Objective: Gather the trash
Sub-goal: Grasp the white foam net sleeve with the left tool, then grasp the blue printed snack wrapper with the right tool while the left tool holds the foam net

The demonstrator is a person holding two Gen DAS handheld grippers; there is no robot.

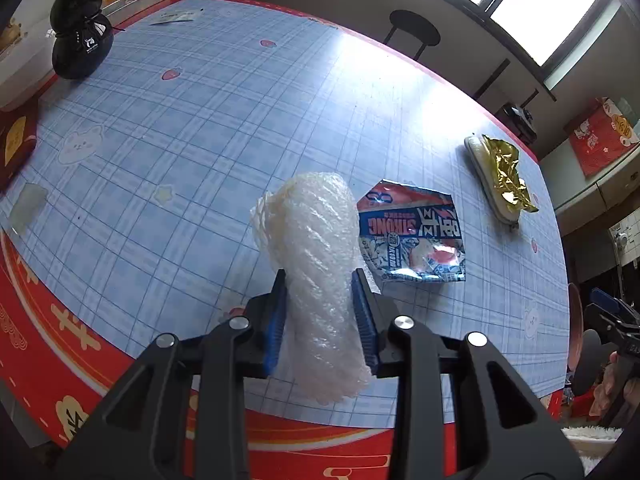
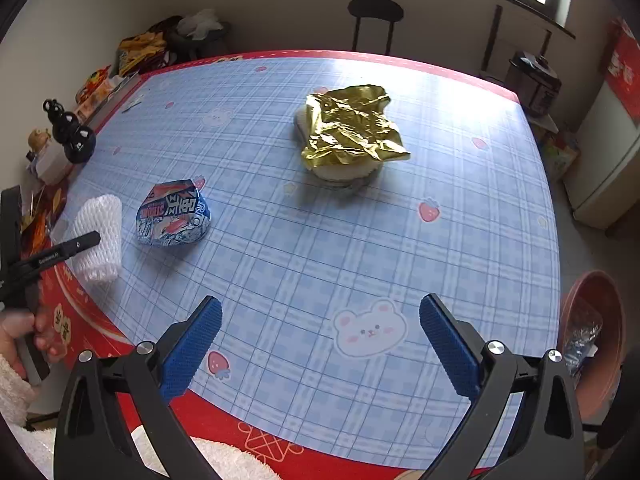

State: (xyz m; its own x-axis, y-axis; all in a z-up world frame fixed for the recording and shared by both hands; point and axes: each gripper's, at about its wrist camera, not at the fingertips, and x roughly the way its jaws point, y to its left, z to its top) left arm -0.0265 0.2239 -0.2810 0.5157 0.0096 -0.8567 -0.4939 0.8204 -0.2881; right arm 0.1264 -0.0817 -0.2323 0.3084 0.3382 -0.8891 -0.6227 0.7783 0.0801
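White foam fruit net (image 1: 316, 264), near the table's (image 1: 200, 120) front edge, clamped between the left gripper's (image 1: 320, 284) blue pads: pickup step. Right gripper (image 2: 320, 320) spread wide, empty. Beyond lie a snack wrapper (image 1: 412, 236) and gold foil (image 1: 506, 176). Next, likely: lift and carry to the basin (image 2: 592, 344).

The blue snack wrapper (image 1: 412, 236) reads "STRONG".
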